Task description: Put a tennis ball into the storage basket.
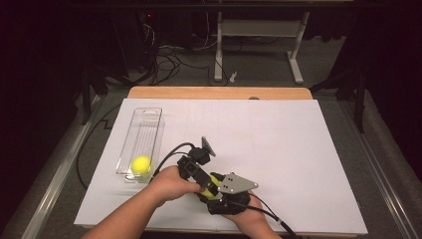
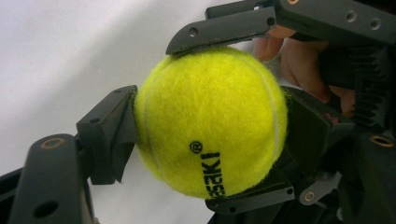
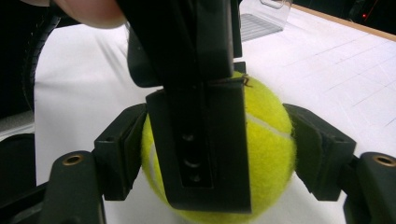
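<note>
A yellow tennis ball (image 1: pixel 214 180) is held just above the white sheet near the table's front edge, gripped by both grippers at once. In the left gripper view my left gripper (image 2: pixel 210 128) is shut on the ball (image 2: pixel 205 107), one jaw on each side. The right gripper's two jaws press on its top and bottom there. In the right gripper view my right gripper (image 3: pixel 219 156) is shut on the same ball (image 3: pixel 273 140), and one left-gripper jaw crosses its front. In the high view the left gripper (image 1: pixel 211 184) and right gripper (image 1: pixel 218 189) meet at the ball.
A clear plastic tray (image 1: pixel 145 124) lies at the left of the white sheet (image 1: pixel 278 144), with a second tennis ball (image 1: pixel 141 165) at its near end. The wooden table edge (image 1: pixel 219 92) runs along the back. Cables trail from both grippers.
</note>
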Motion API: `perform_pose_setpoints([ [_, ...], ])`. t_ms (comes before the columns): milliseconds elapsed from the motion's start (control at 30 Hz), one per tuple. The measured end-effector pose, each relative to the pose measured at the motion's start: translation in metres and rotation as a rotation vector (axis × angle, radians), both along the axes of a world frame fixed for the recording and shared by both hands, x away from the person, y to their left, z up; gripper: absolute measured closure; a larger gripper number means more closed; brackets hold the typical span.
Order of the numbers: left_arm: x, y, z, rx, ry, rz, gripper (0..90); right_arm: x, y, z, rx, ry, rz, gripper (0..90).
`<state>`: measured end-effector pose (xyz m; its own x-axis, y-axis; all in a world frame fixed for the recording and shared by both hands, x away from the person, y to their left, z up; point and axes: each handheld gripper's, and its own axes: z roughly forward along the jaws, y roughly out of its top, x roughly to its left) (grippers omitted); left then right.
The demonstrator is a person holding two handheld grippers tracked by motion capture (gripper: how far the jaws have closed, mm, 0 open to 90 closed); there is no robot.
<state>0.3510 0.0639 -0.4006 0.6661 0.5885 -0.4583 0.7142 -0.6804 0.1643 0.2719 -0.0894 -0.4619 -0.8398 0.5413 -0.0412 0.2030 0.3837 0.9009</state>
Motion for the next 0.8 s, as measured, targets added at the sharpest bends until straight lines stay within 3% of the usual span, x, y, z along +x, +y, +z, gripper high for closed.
perform_pose_setpoints([
  [800,-0.0007,0.0022,0.0041,-0.005,-0.007,0.000,26.6,-0.0018,0.0015,0.0001,0.013,-0.030,0.000,25.7],
])
